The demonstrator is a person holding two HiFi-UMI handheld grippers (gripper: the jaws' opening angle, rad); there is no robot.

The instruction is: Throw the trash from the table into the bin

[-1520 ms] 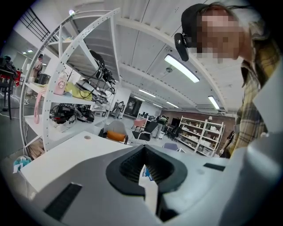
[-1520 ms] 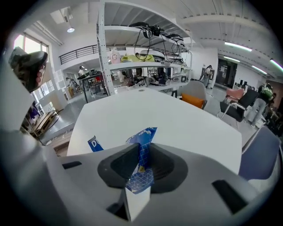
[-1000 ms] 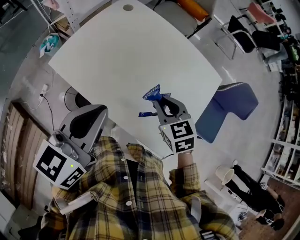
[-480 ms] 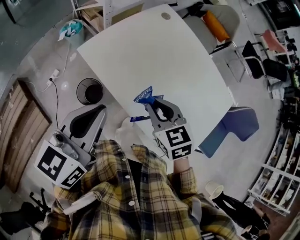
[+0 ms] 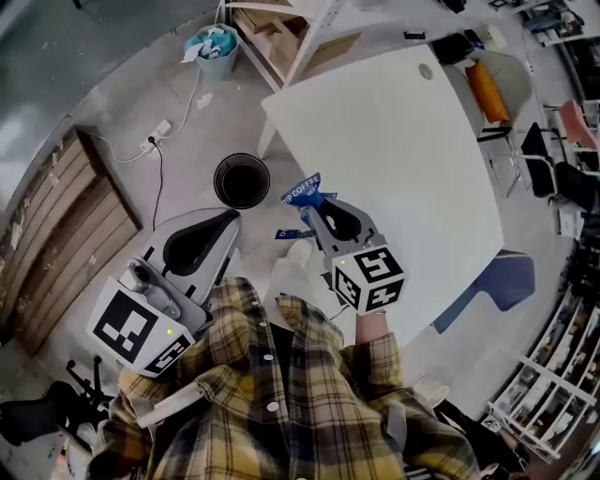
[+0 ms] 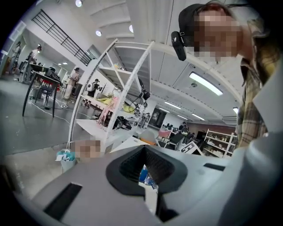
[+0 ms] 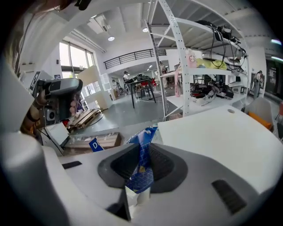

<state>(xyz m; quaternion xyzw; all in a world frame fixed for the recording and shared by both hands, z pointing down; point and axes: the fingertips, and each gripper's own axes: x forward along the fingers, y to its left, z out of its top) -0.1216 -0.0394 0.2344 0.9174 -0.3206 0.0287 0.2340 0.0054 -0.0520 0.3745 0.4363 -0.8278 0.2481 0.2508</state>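
Observation:
My right gripper [image 5: 314,199] is shut on a crumpled blue coffee wrapper [image 5: 302,189], which sticks out past its tips above the floor just off the white table's [image 5: 403,131] near-left edge. In the right gripper view the wrapper [image 7: 143,145] is pinched between the dark pads of the right gripper [image 7: 141,163]. A round black bin [image 5: 242,180] stands on the floor just left of the wrapper. My left gripper [image 5: 228,218] hovers below the bin with its tips together. In the left gripper view a small blue scrap [image 6: 144,173] sits between the pads of the left gripper [image 6: 143,170].
A teal bin [image 5: 212,49] full of rubbish stands further off by a white shelf rack [image 5: 281,28]. A power strip and cable [image 5: 155,136] lie on the floor. Wooden pallets [image 5: 66,225] lie at the left. A blue chair [image 5: 492,281] stands right of the table.
The person has turned left, away from the table. The black bin has come into view and now lies just beside the wrapper. Both grippers swung along; their grips look unchanged.

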